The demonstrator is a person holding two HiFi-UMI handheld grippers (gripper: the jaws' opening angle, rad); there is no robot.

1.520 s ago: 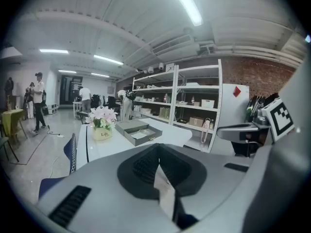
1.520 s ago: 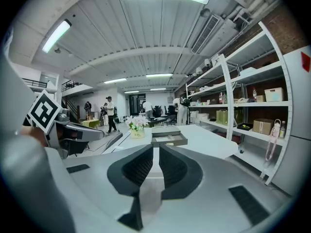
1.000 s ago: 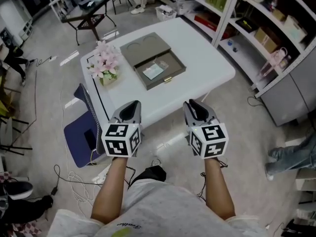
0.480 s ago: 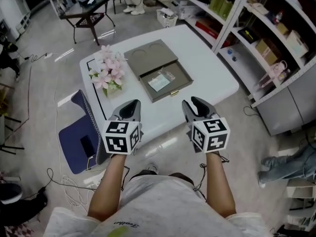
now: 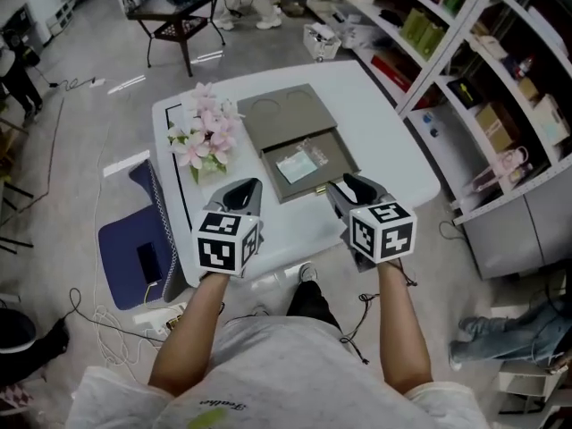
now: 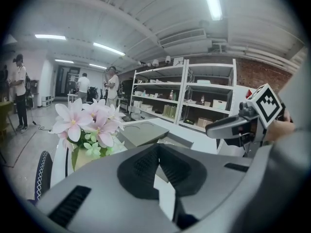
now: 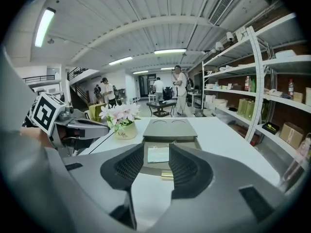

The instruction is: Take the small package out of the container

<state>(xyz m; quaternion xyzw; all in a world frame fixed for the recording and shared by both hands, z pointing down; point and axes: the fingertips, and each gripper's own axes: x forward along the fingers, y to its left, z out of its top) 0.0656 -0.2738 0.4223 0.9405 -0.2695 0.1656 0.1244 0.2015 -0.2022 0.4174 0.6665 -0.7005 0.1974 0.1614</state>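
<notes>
- Head view: the small package (image 5: 299,164) lies flat in the open drawer (image 5: 332,170) of the grey container (image 5: 284,114). The container sits mid-table (image 5: 380,123), with the drawer facing the near edge. Both grippers hover above that edge, well short of the package. The flowers (image 5: 206,137) stand by the left edge, just beside the container, so a wide swing there could tip them.
- Left gripper view: the left gripper (image 6: 156,149) is closed, pads meeting, with nothing in it. If it braces the container it can only push, and that may slide the container.
- Right gripper view: the right gripper (image 7: 156,152) is opening wide, with nothing between its pads. The package shows through the gap, far ahead. It looks thin, so the pads may skid over it or scrape the drawer floor. A low approach could knock the brass handle (image 7: 166,177) and push the drawer shut.
</notes>
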